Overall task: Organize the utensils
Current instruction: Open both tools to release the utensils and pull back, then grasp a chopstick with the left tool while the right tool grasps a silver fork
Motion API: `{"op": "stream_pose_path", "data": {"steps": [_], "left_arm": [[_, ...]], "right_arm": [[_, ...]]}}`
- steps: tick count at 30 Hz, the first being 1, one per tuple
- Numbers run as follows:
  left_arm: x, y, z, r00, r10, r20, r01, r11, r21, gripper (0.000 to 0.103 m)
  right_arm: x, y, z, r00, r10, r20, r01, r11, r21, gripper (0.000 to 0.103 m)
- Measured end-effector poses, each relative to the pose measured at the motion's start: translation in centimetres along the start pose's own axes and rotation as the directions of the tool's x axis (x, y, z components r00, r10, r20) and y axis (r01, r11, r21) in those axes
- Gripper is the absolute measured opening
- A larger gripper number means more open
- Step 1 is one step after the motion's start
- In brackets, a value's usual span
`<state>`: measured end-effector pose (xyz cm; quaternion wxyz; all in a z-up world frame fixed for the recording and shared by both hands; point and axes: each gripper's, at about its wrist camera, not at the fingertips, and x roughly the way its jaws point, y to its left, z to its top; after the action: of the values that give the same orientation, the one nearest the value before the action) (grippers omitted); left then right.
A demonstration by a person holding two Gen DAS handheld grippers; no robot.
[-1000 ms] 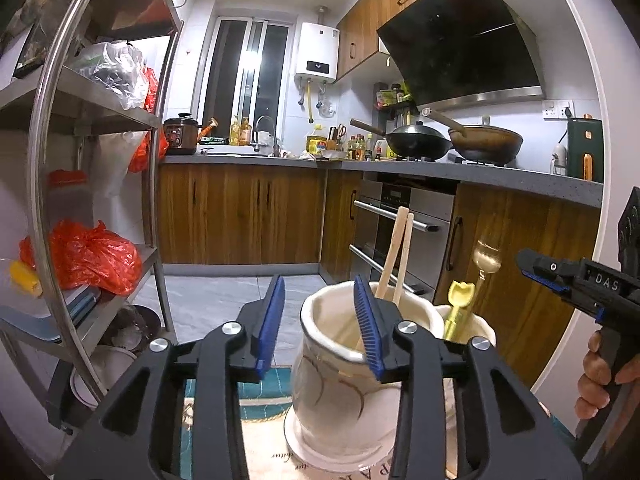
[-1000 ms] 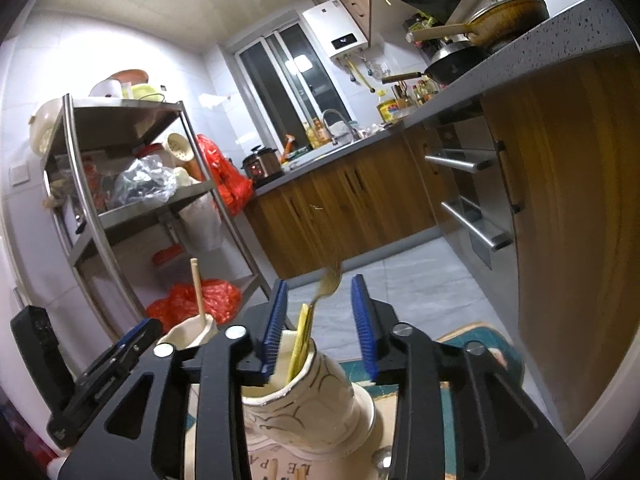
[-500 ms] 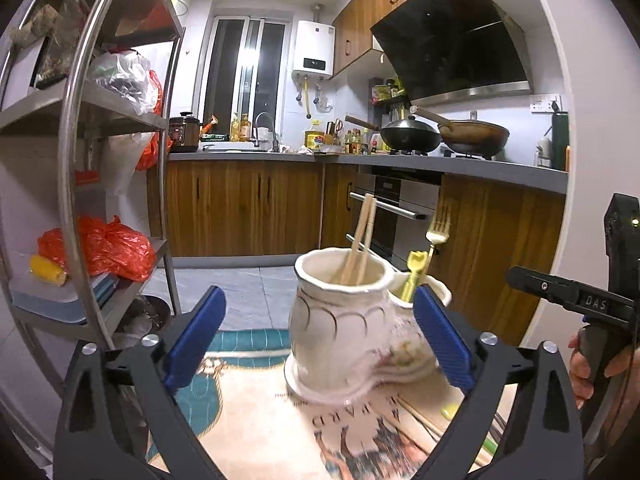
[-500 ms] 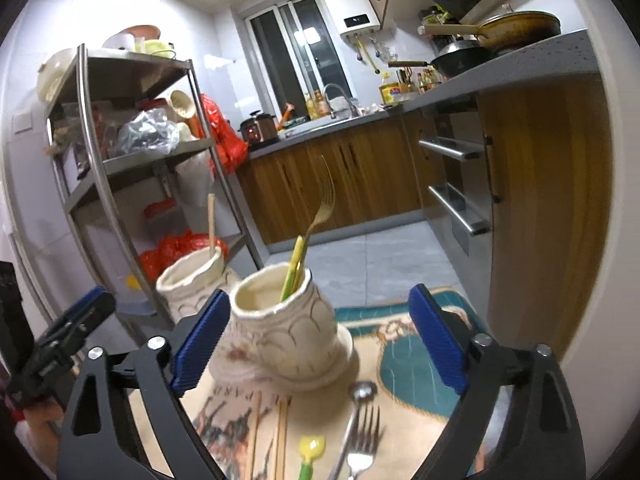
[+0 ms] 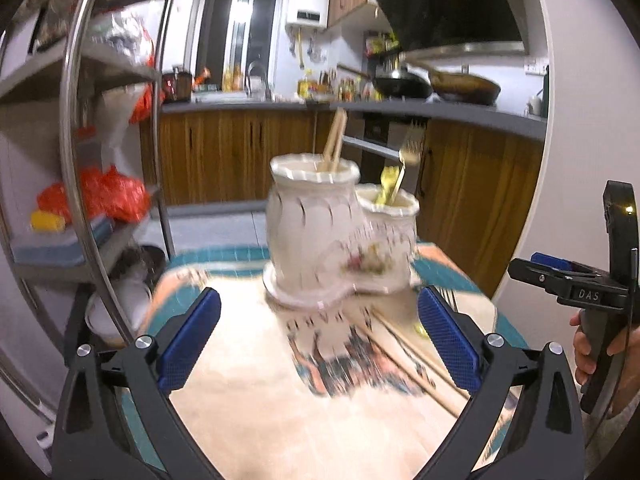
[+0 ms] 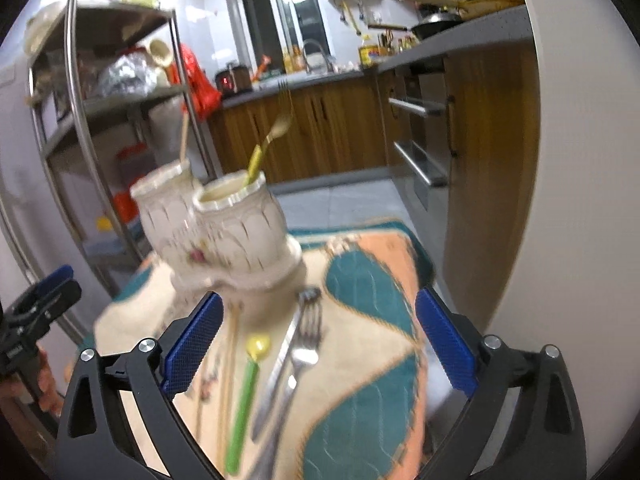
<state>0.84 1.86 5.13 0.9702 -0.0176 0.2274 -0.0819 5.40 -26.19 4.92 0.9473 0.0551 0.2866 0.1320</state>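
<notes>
Utensils lie loose on the table cloth, just in front of a white holder with 2 cups joined on 1 base. In the right wrist view I can see a silver fork, a spoon with a yellow bowl and green handle, and thin wooden chopsticks, all lying side by side near the holder. Some things stand in the cups already: chopsticks in the tall cup, and a gold fork with a yellow piece in the short cup. The pictures are blurry, so small parts are hard to tell. The left gripper is wide apart and holds nothing. The right gripper is wide apart too, with nothing in it, and it hangs above the loose things. I think the job is partly done, and the step now is picking the next thing to lift. The next move likely needs 1 gripper to go down, close on a thin handle, and drop it into a cup.
</notes>
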Motion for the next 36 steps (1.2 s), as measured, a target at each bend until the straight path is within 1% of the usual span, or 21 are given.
{"op": "stream_pose_path", "data": {"steps": [4, 8, 13, 16, 21, 23, 25, 27, 29, 30, 32, 33, 34, 35, 36], "left_arm": [[1.7, -0.8, -1.4, 0.996, 0.001, -0.094, 0.0, 1.0, 0.008, 0.097], [3.0, -1.7, -2.1, 0.988, -0.017, -0.153, 0.017, 1.0, 0.001, 0.097], [5.2, -3.3, -3.4, 0.969, -0.031, -0.243, 0.036, 0.999, 0.014, 0.097], [6.2, -4.0, -3.9, 0.961, -0.003, -0.277, 0.014, 0.999, 0.037, 0.097], [6.9, -4.3, -4.3, 0.952, 0.008, -0.305, 0.009, 0.999, 0.053, 0.095], [7.3, -4.5, -4.4, 0.946, -0.01, -0.324, 0.026, 0.999, 0.046, 0.087], [7.8, -4.9, -4.5, 0.937, -0.022, -0.348, 0.042, 0.998, 0.051, 0.082], [8.1, -5.3, -4.4, 0.933, -0.03, -0.357, 0.054, 0.997, 0.056, 0.076], [8.2, -5.6, -4.4, 0.929, -0.04, -0.368, 0.066, 0.996, 0.059, 0.069], [8.3, -5.8, -4.4, 0.927, -0.043, -0.372, 0.072, 0.995, 0.064, 0.066], [8.5, -6.2, -4.4, 0.926, -0.031, -0.376, 0.072, 0.993, 0.097, 0.052], [8.6, -6.4, -4.5, 0.925, -0.028, -0.378, 0.076, 0.991, 0.114, 0.047], [8.7, -6.6, -4.5, 0.923, -0.033, -0.384, 0.087, 0.989, 0.123, 0.039], [8.7, -6.7, -4.4, 0.923, -0.033, -0.383, 0.089, 0.988, 0.13, 0.035], [8.8, -6.9, -4.4, 0.923, -0.034, -0.384, 0.093, 0.986, 0.136, 0.031]], "right_arm": [[0.2, -0.4, -1.5, 0.998, -0.025, -0.053, 0.024, 1.0, -0.015, 0.096], [0.4, -0.7, -2.0, 0.996, -0.033, -0.082, 0.031, 0.999, -0.029, 0.096], [1.3, -0.7, -2.6, 0.991, -0.044, -0.126, 0.038, 0.998, -0.049, 0.096], [1.7, -0.9, -3.1, 0.988, -0.039, -0.147, 0.032, 0.998, -0.049, 0.096], [1.9, -0.8, -3.3, 0.988, -0.042, -0.15, 0.032, 0.997, -0.069, 0.096], [1.9, -1.3, -3.2, 0.987, -0.03, -0.155, 0.022, 0.998, -0.051, 0.096], [2.1, -1.6, -3.2, 0.986, -0.008, -0.169, 0.002, 0.999, -0.032, 0.095], [2.4, -1.5, -3.3, 0.982, 0.013, -0.186, -0.019, 0.999, -0.029, 0.09], [2.6, -1.1, -3.4, 0.977, 0.033, -0.21, -0.041, 0.999, -0.032, 0.076], [2.7, -0.9, -3.5, 0.973, 0.053, -0.226, -0.061, 0.998, -0.033, 0.072], [3.0, -0.4, -3.8, 0.964, 0.08, -0.253, -0.093, 0.995, -0.037, 0.059], [3.1, -0.2, -3.9, 0.96, 0.09, -0.266, -0.104, 0.994, -0.04, 0.055], [3.3, 0.2, -4.0, 0.955, 0.098, -0.279, -0.115, 0.992, -0.045, 0.049], [3.4, 0.3, -4.1, 0.952, 0.104, -0.288, -0.122, 0.991, -0.047, 0.045], [3.6, 0.5, -4.2, 0.948, 0.109, -0.3, -0.129, 0.99, -0.05, 0.043]]}}
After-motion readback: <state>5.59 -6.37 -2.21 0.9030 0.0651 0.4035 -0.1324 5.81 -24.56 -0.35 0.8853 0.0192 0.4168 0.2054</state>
